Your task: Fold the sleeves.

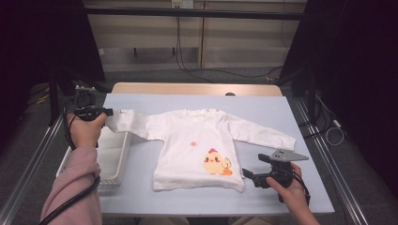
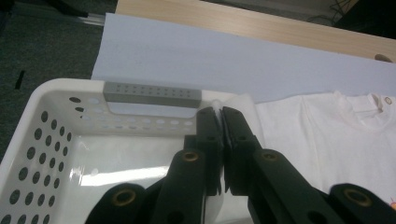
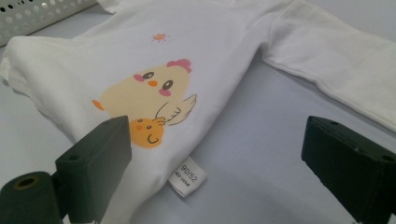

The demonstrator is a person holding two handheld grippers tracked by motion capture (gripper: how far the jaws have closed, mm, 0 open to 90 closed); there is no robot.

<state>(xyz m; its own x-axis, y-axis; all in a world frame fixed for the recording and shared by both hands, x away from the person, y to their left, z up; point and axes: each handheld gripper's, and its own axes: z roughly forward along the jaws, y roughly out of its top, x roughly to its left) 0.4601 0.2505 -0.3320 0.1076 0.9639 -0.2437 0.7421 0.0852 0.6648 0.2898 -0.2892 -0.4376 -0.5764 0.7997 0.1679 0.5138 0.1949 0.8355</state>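
A white long-sleeved baby shirt (image 1: 195, 145) with a yellow chick print (image 3: 144, 93) lies flat on the pale blue table cover (image 1: 263, 110). My left gripper (image 1: 109, 113) is shut on the cuff of the shirt's left sleeve (image 1: 126, 123) and holds it lifted over the white basket. In the left gripper view the jaws (image 2: 219, 112) pinch a sliver of white cloth. My right gripper (image 1: 247, 175) stands open at the shirt's lower right hem. The right gripper view shows its jaws (image 3: 217, 140) wide apart around the hem corner and a size label (image 3: 188, 176), touching nothing.
A white perforated basket (image 1: 123, 157) with a grey handle (image 2: 152, 94) sits at the table's left edge under the lifted sleeve. A wooden tabletop strip (image 1: 197, 88) runs along the back. Cables lie on the floor beyond.
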